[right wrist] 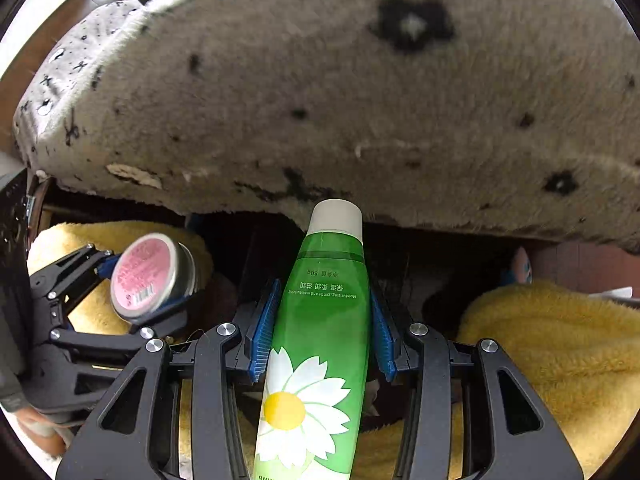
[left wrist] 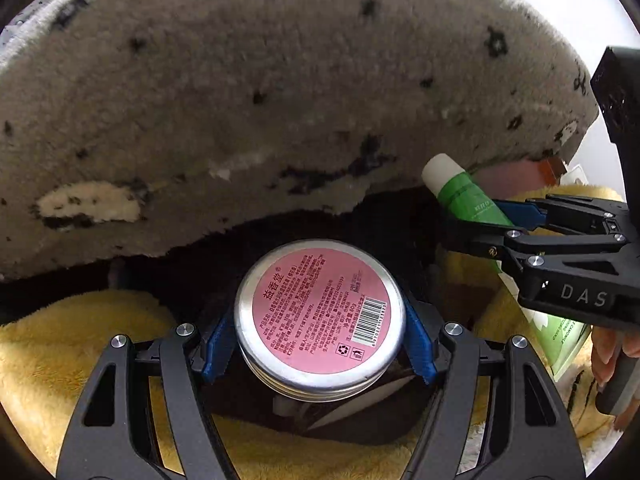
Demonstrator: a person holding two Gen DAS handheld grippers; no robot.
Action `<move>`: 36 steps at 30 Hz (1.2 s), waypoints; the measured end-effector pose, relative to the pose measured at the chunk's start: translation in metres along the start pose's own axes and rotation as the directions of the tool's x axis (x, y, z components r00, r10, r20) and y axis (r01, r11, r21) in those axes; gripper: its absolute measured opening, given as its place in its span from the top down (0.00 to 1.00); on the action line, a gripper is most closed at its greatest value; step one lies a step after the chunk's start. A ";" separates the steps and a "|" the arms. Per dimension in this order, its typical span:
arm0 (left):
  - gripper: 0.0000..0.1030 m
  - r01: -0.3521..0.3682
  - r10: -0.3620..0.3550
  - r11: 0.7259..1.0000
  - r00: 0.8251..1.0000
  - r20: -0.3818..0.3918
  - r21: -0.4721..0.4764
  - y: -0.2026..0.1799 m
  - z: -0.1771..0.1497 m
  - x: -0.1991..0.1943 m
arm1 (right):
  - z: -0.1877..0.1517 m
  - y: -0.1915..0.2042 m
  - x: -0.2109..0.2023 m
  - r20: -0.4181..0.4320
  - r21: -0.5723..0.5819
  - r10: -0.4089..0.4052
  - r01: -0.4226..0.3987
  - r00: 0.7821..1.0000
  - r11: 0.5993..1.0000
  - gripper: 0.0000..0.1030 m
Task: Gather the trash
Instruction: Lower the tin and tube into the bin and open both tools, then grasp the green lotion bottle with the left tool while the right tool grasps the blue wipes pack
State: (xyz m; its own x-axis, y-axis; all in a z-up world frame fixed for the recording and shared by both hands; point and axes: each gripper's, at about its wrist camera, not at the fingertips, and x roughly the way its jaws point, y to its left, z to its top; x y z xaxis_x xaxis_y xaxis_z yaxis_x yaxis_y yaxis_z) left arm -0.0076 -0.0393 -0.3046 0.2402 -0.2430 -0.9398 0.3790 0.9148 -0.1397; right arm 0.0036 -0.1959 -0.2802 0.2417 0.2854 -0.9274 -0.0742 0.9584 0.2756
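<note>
Below the grey rug (left wrist: 280,100), my left gripper (left wrist: 320,332) clamps a pink-labelled tin (left wrist: 320,312); my right gripper (right wrist: 324,332) clamps a green daisy tube (right wrist: 320,340).

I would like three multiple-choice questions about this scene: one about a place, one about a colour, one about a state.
1. In the right wrist view, where is the round tin?
A. to the left of the green tube
B. to its right
C. on top of the grey plush rug

2. What colour is the tin's label?
A. blue
B. pink
C. white

3. What is the state of the right claw?
A. open and empty
B. shut on the tube
C. shut on a towel

Answers:
1 A, the left claw holds it at the left.
2 B, the label is pink with a barcode.
3 B, both blue pads press the tube's sides.
</note>
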 end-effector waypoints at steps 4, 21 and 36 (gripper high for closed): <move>0.35 0.016 -0.016 1.000 0.999 -0.034 0.001 0.001 0.000 0.009 | 0.001 0.000 0.009 -0.021 0.013 -0.002 0.002 1.000 1.000 0.58; 0.19 0.017 -0.017 1.000 1.000 -0.015 -0.019 0.010 0.008 -0.003 | 0.016 -0.010 -0.020 0.081 0.044 -0.014 0.010 0.997 0.999 0.40; 0.18 -0.099 0.103 0.995 0.973 0.207 -0.028 0.021 0.037 -0.084 | 0.046 -0.006 -0.101 0.311 0.003 -0.099 0.104 0.945 0.995 0.39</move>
State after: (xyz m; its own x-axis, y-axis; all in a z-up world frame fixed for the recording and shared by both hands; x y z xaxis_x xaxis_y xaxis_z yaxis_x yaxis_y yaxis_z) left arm 0.0131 -0.0121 -0.2169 0.4577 -0.2094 -0.8641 0.3279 0.9431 -0.0549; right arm 0.0236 -0.2302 -0.1764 0.5368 0.1751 -0.8253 -0.0454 0.9828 0.1790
